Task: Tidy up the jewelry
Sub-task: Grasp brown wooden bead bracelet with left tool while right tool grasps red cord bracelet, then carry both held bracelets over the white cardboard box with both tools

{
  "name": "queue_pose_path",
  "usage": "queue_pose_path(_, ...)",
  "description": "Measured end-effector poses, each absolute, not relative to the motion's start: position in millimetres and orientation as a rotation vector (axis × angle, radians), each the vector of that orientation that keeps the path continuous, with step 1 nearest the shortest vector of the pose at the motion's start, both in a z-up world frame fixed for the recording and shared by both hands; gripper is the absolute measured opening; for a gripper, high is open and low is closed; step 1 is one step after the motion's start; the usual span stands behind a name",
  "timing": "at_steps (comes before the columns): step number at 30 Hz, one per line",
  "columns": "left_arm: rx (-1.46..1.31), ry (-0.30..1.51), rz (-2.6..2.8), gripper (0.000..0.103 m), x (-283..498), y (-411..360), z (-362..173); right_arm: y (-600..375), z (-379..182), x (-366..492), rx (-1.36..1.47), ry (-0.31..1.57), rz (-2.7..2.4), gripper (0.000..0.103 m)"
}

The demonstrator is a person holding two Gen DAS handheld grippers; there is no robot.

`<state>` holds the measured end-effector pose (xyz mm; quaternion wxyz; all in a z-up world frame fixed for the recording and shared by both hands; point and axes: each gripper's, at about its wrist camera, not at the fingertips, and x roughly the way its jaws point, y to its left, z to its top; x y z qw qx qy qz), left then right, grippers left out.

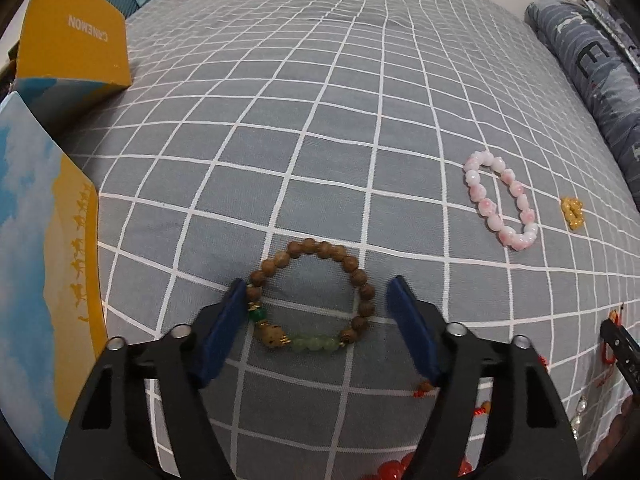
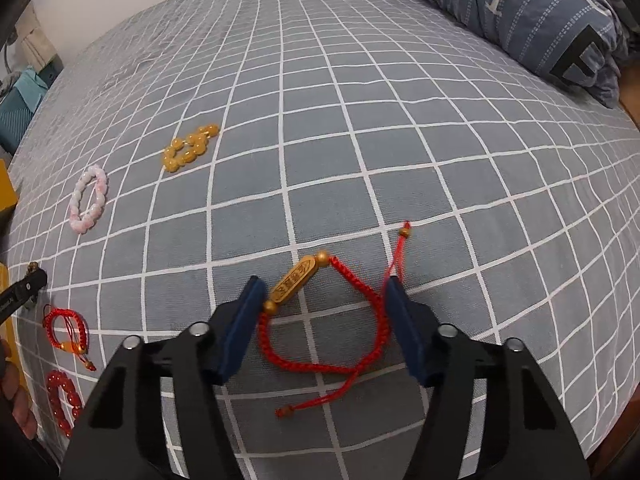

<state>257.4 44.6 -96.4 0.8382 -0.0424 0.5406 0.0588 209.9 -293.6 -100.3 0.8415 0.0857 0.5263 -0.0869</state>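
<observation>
- The left gripper pointed down at the bed sheet, its jaws partly apart around a wooden bracelet. The left pad touched the beads near the green one; the right pad stood just beside the ring, so it was not clamped.
- The right gripper was also partly apart, around a red cord bracelet. Both pads sat at the cord's sides; I could not tell if they pressed it.
- Its gold charm lay between the fingertips, near the left one.
- Left of the right gripper lay a small red cord bracelet and a red bead bracelet.
- Farther to the right of the left gripper lay a pink bracelet, and beyond it a yellow bracelet.
- A yellow box stood far left, ahead of the left gripper.
- A folded quilt lay far right, ahead of the right gripper.
</observation>
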Motion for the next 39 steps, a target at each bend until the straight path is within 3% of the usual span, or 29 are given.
queue_pose_path(7, -0.087, 1.146, 0.101, 0.036, 250, 41, -93, -293, -99, 209, 0.186, 1.120, -0.197, 0.035)
queue_pose_path(10, -0.084, 1.143, 0.098, 0.015, 246, 39, -91, -291, -99, 208, 0.182, 1.119, -0.204, 0.017)
queue_pose_path(15, -0.079, 1.129, 0.079, 0.015, 242, 39, -87, -289, -96, 205, 0.179, 1.108, -0.215, 0.013)
queue_pose_path(39, -0.027, 0.959, 0.013, 0.015, 226, 23, -50, -278, -68, 195, 0.129, 0.921, -0.182, 0.013)
